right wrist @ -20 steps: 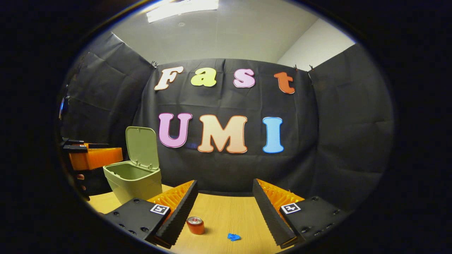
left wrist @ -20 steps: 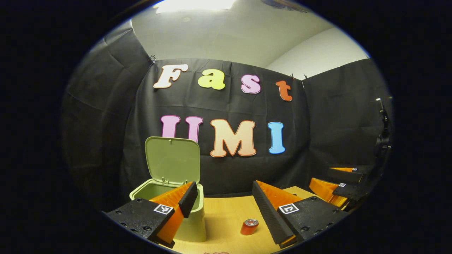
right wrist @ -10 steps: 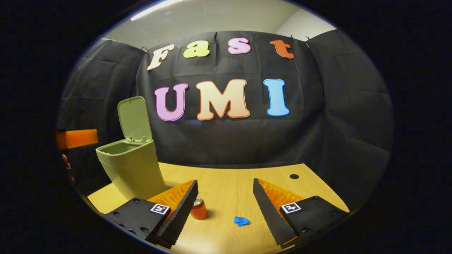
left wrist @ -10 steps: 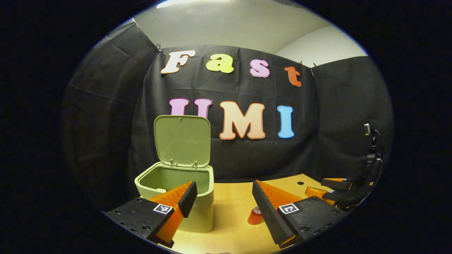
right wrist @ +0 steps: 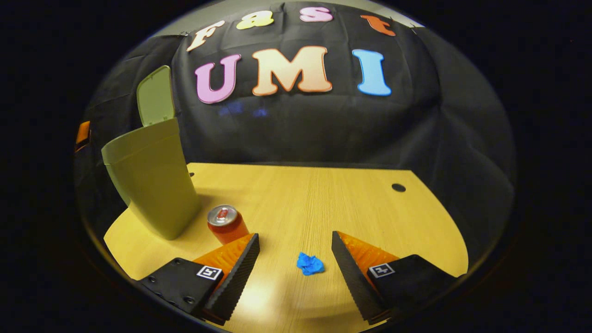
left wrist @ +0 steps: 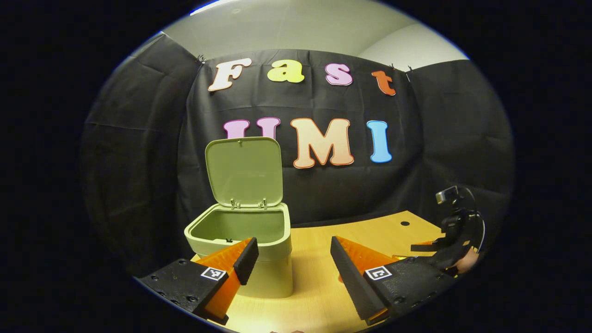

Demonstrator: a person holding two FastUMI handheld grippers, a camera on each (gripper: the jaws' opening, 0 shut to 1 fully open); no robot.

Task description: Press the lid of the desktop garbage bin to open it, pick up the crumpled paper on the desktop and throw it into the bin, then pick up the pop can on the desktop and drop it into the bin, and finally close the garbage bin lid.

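Your right gripper (right wrist: 296, 259) is spread wide, crumpled blue paper (right wrist: 310, 264) between its fingertips on the desktop (right wrist: 323, 199); red pop can (right wrist: 225, 224) ahead-left, no legible label. Left gripper (left wrist: 289, 259) spread too, green bin (left wrist: 240, 231) ahead-left, lid (left wrist: 244, 170) up.

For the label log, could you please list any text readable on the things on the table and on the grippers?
Pop can: no print legible.
Garbage bin: plain, no text.
Crumpled paper: no text.
Left gripper and right gripper: square coded markers, patterns rather than words.
So there is nothing to quote.
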